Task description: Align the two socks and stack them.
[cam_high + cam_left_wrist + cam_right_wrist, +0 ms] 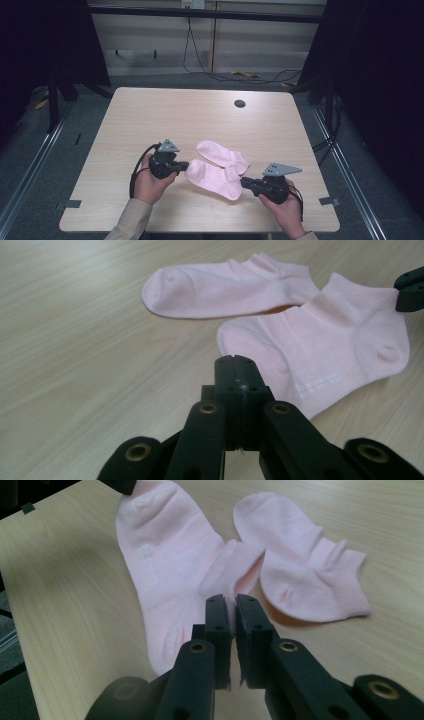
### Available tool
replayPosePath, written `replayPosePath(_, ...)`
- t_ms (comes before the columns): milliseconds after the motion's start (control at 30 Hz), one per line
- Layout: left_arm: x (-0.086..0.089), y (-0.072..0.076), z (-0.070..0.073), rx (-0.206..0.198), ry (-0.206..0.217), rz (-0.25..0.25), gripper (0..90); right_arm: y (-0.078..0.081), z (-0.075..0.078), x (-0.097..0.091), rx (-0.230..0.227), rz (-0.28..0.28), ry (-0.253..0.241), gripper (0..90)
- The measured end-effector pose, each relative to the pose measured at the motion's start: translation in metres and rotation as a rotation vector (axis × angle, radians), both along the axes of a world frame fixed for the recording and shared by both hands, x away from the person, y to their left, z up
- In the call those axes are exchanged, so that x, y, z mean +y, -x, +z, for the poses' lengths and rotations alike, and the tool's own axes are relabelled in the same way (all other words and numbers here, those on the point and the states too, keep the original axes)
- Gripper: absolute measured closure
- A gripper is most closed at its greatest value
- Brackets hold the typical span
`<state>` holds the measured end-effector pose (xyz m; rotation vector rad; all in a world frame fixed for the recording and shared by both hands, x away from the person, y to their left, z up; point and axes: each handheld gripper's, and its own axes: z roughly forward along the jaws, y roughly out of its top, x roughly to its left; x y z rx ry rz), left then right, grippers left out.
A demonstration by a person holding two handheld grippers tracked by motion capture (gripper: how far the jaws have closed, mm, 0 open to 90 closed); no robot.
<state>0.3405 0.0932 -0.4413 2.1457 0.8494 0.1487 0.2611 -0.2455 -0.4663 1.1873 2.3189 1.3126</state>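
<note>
While both socks lie on the pale wooden surface (150, 120), I read everything off the nearer pink sock (216, 179), the one stretched between my two tools. My left hand-held gripper (186, 165) sits at the toe end of that sock; in the left gripper view its jaws are pressed fully together just short of the toe, and I cannot see any fabric between them there, though the right gripper view shows its black tip right at the toe edge. My right hand-held gripper (231, 611) is at the opposite, cuff end of the nearer sock, its jaws closed down on a thin fold of the pink cuff. The sock's middle lies flat on the surface, with small pale lettering on its sole side. The second pink sock (222, 154) lies just beyond the nearer sock, its cuff end overlapping the nearer sock's cuff. A dark round hole (240, 103) sits well beyond both socks.
</note>
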Motion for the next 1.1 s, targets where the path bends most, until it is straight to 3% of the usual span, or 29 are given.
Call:
replayPosePath(267, -0.009, -0.014, 0.007, -0.027, 0.012, 0.005, 90.0, -0.013, 0.008, -0.008, 0.003, -0.030, -0.031, 84.9)
replayPosePath(600, -0.019, -0.036, 0.011, -0.027, 0.022, 0.016, 90.0, -0.035, 0.015, -0.018, 0.015, -0.070, -0.036, 84.8)
replayPosePath(1100, -0.031, -0.064, 0.006, -0.020, 0.013, 0.027, 89.9, -0.059, 0.011, -0.020, 0.034, -0.103, -0.018, 84.8)
